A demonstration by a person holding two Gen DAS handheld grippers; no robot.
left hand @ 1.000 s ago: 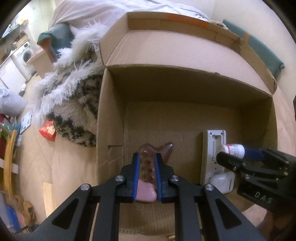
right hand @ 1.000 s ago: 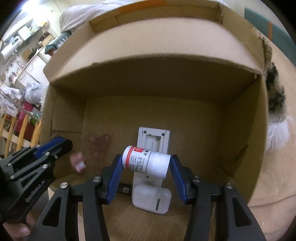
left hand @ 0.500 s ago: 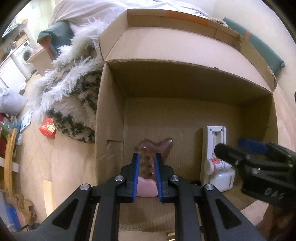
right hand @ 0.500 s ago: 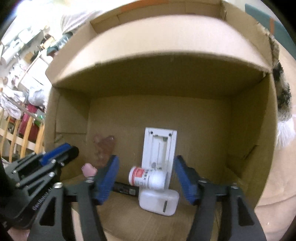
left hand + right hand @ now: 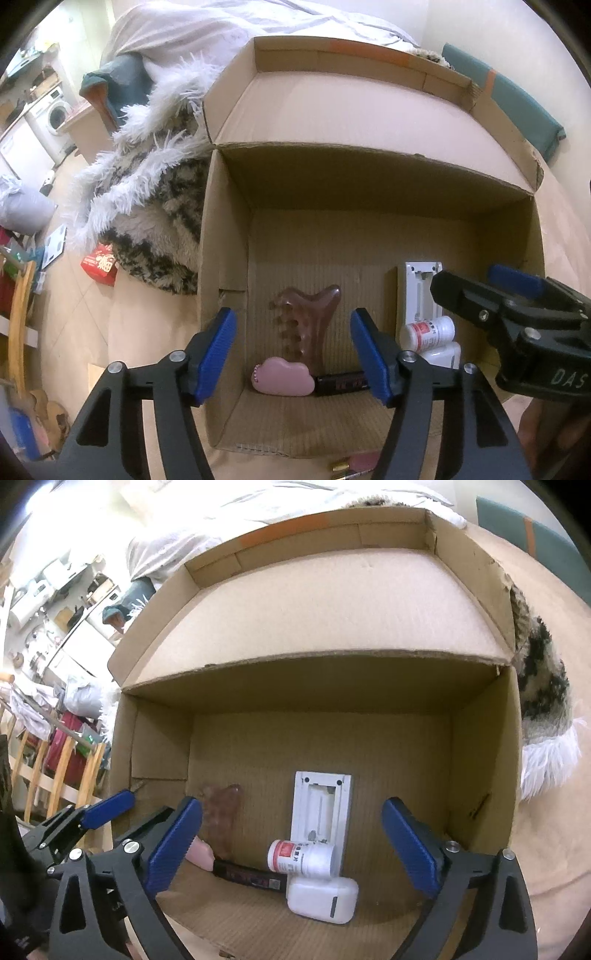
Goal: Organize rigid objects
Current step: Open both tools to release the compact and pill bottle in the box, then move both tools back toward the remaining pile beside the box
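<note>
In the box, the pill bottle lies sideways on the white case, pink massager and brown comb alongside.

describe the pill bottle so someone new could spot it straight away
Look inside the open cardboard box, along its near edge. The pill bottle lies on its side across the bottom of the grey-white panel, just behind the white earbud case. It alone has a red-and-white label.

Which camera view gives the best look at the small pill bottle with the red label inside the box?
The right wrist view. There the pill bottle lies near the centre, whole, with red label and white cap both visible, resting on the white case. In the left wrist view the bottle sits far right, smaller, with the right gripper partly overlapping it.
</note>
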